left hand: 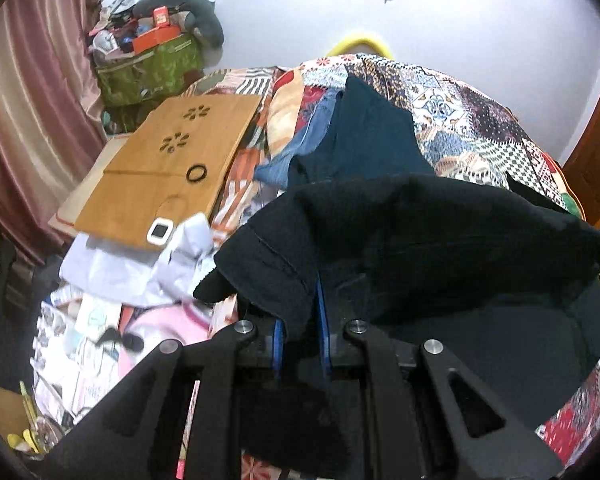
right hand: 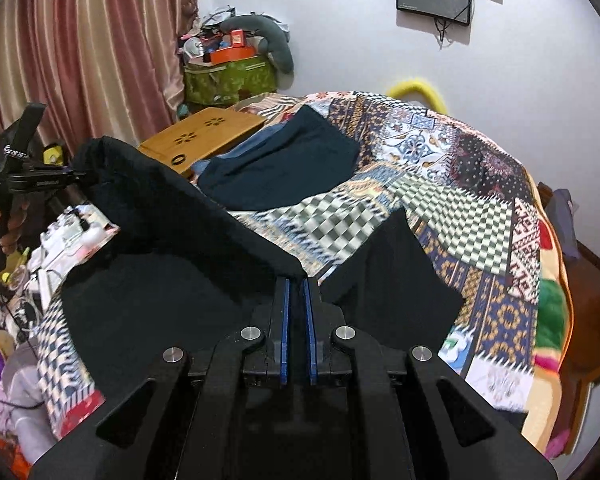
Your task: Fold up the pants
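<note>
Black pants [left hand: 440,240] hang stretched between both grippers above the patchwork bedspread [left hand: 460,112]. My left gripper [left hand: 302,300] is shut on one end of the lifted edge; cloth drapes over its fingers and hides the tips. In the right wrist view, my right gripper [right hand: 296,280] is shut on the other end of the black pants [right hand: 172,240]. The fabric runs from it up-left to the left gripper [right hand: 76,176], held by a hand. A loose part of the pants lies on the bed to the right.
Folded dark teal and blue garments [right hand: 284,168] lie further back on the bed. A wooden lap tray [left hand: 168,164] with a black ring and a small white device sits left. A green bag [left hand: 148,68] of clutter and a curtain [left hand: 32,112] stand at left.
</note>
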Tool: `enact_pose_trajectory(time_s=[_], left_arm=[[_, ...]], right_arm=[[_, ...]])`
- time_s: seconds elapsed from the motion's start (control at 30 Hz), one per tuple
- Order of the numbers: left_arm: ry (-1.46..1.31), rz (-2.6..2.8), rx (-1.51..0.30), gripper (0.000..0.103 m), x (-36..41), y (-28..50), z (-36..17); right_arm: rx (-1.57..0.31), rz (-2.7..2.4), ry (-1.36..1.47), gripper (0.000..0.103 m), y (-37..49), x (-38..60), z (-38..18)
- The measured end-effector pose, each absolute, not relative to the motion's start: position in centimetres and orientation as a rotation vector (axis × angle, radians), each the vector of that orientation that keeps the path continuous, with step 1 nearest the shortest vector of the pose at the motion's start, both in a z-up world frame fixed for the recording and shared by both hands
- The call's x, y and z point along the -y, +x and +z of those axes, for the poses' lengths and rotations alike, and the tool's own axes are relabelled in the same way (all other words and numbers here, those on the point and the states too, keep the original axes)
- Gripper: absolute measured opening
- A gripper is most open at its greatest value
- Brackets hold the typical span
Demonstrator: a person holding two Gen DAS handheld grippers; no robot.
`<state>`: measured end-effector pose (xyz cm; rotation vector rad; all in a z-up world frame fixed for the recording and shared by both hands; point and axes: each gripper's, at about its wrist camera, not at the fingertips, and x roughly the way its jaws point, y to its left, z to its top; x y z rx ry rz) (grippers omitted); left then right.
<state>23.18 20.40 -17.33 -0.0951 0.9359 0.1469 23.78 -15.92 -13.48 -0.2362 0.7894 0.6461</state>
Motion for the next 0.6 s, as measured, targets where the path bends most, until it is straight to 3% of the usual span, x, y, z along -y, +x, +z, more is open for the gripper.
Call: enact_pose_trajectory(time_s=[0.6], left_arm=[[-0.113,0.241,-1.101,0.023,-21.7,15.4,-25.9]], right_arm=[[-0.877,0.667,-0.246,0.006,16.2,15.0,-18.9]])
